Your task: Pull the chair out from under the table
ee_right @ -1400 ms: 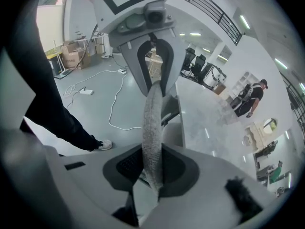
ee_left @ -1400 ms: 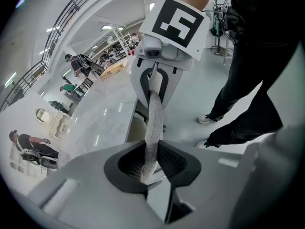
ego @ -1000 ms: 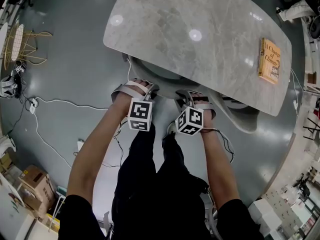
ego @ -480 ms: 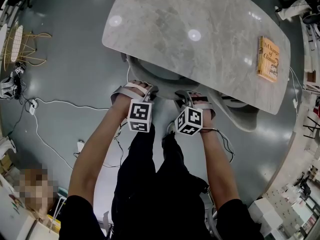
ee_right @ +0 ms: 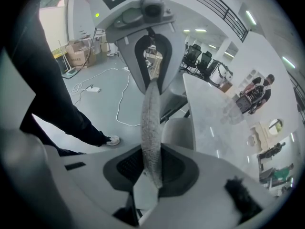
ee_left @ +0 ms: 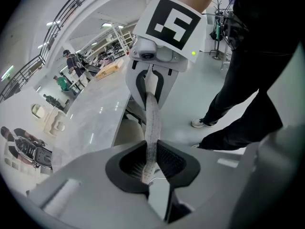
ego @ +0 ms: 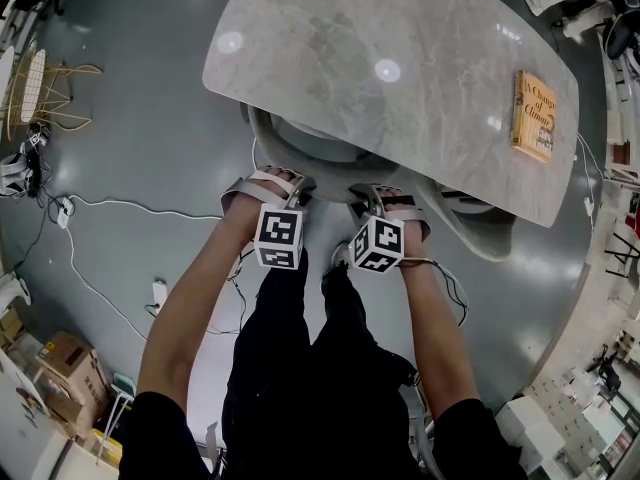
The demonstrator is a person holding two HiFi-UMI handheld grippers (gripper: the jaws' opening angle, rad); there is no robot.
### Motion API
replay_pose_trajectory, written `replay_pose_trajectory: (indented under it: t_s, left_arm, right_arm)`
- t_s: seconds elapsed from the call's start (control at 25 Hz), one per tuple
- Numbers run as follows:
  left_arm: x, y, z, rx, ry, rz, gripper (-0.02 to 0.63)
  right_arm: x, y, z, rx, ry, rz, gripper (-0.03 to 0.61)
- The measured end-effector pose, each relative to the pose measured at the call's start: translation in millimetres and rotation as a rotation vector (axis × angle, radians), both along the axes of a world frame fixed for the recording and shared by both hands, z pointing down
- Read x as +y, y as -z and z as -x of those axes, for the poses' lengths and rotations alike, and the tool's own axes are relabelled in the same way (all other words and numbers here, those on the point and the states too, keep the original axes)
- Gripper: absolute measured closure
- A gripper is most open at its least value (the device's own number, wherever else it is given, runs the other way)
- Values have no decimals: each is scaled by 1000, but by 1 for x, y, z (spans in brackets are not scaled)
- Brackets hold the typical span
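arms stretched downward, left gripper [ego: 293, 181] and right gripper [ego: 370, 196] clamp chair [ego: 300, 140] rim.

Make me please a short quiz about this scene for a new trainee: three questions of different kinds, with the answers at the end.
1. Multiple choice: What do the left gripper and the right gripper clamp?
A) the back edge of the chair
B) a cup
C) a cable

2. True or false: The book lies on the table.

3. Fill in: Most of the chair is ___ the table.

Key: 1 A; 2 true; 3 under.
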State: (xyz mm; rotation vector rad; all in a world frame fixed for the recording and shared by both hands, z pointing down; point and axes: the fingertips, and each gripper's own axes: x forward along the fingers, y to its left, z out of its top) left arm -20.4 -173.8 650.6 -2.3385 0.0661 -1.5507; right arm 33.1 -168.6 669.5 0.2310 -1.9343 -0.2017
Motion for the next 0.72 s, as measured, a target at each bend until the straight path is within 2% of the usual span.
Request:
replay_pose_trajectory:
  t_s: [0.72]
  left_arm:
    - [36,1,-6,3,-6,31,552]
  right_arm:
    - [34,2,-5,7,8,21,499]
